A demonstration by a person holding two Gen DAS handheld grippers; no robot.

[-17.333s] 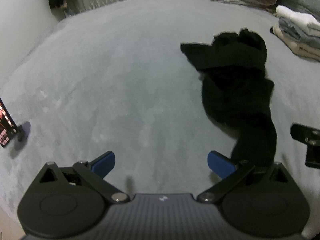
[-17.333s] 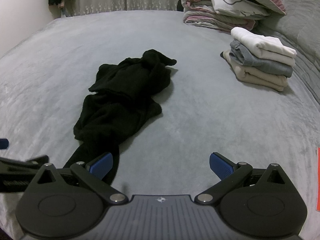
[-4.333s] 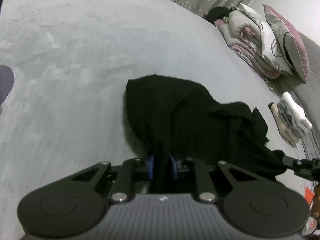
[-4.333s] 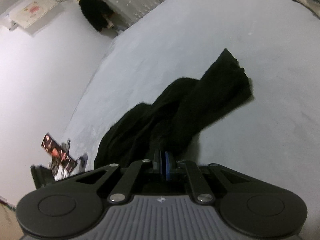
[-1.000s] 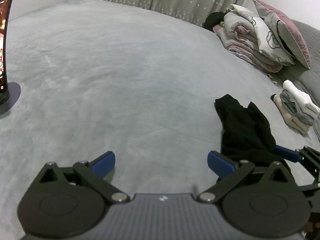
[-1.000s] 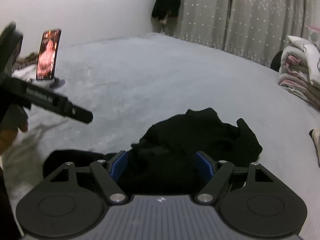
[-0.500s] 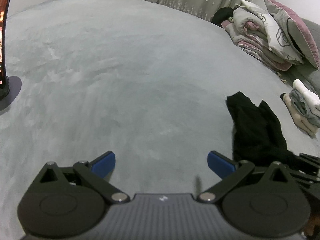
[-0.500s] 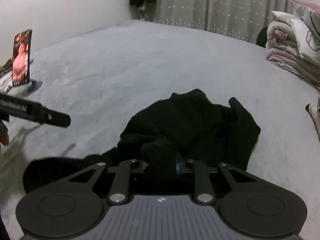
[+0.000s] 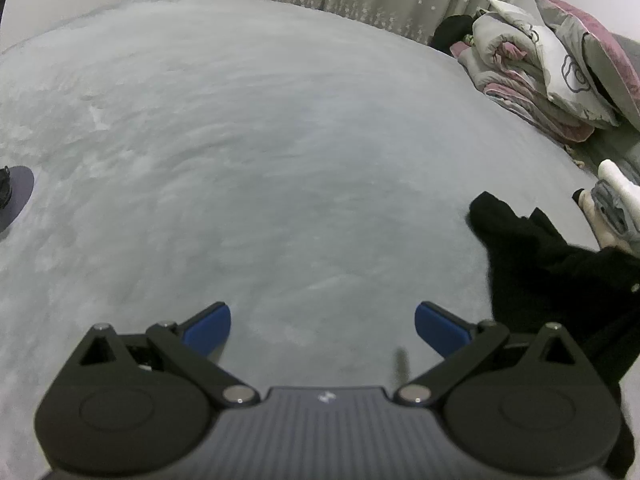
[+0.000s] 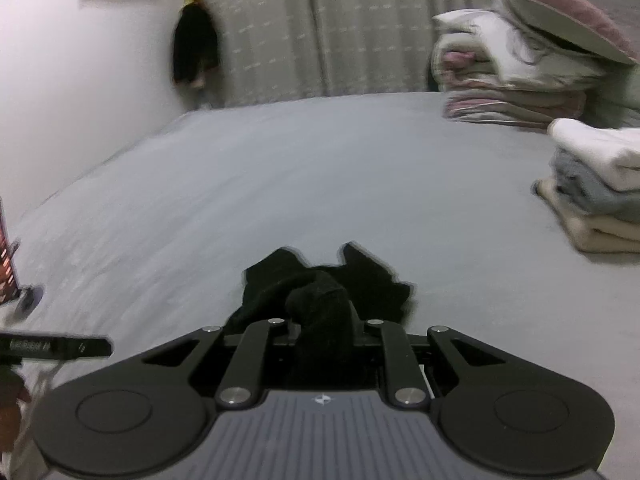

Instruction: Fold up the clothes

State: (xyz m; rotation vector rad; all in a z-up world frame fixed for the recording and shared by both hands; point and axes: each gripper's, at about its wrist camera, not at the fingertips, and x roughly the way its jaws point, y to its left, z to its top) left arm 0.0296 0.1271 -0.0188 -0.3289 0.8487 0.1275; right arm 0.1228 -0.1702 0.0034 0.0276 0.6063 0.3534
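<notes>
A crumpled black garment (image 10: 320, 292) bunches up between the fingers of my right gripper (image 10: 325, 330), which is shut on it; the cloth trails onto the grey bed ahead. In the left wrist view the same black garment (image 9: 536, 264) lies at the right edge, rising toward the lower right. My left gripper (image 9: 322, 326) is open over bare bedding, left of the garment, with nothing between its blue pads (image 9: 208, 326). Part of the left gripper's body (image 10: 56, 347) shows at the left of the right wrist view.
A stack of folded clothes (image 10: 596, 192) sits on the bed at the right. Folded quilts and pillows (image 9: 552, 68) are piled at the back right, before grey curtains (image 10: 320, 28). A phone on a stand (image 10: 10, 264) is at the left edge.
My right gripper has lifted and tilted up with the black garment held in it, so the view now looks across the bed. The left gripper stays open and has shifted slightly.
</notes>
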